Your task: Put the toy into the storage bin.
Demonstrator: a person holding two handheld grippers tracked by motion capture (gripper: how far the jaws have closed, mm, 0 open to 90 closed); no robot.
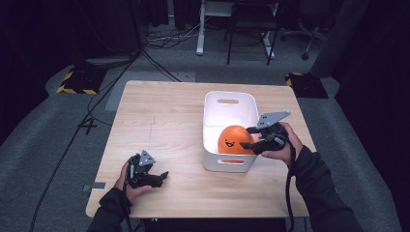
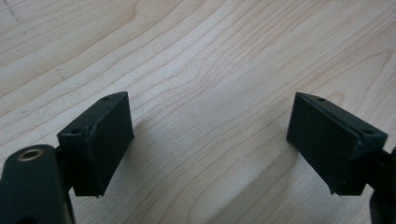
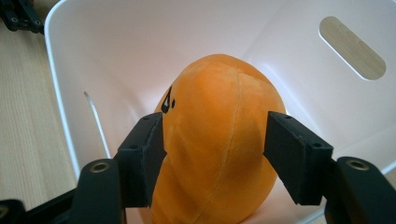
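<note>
The right gripper (image 3: 215,154) is clamped on the orange plush toy (image 3: 219,140) inside the white bin (image 1: 212,104), near the worktop's (image 1: 159,121) right edge. A straight lift or lowering would best clear the bin's near wall. The left gripper (image 2: 210,140) rests spread, holding nothing, near the worktop's front-left corner, with bare wood around it.

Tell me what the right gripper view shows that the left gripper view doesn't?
Right gripper view: an orange plush toy with a drawn face, pinched between the right gripper jaws, inside a white bin with a handle slot. Left gripper view: the left gripper with its jaws wide apart and nothing between them. Both: two black jaws and the pale wooden table.
</note>
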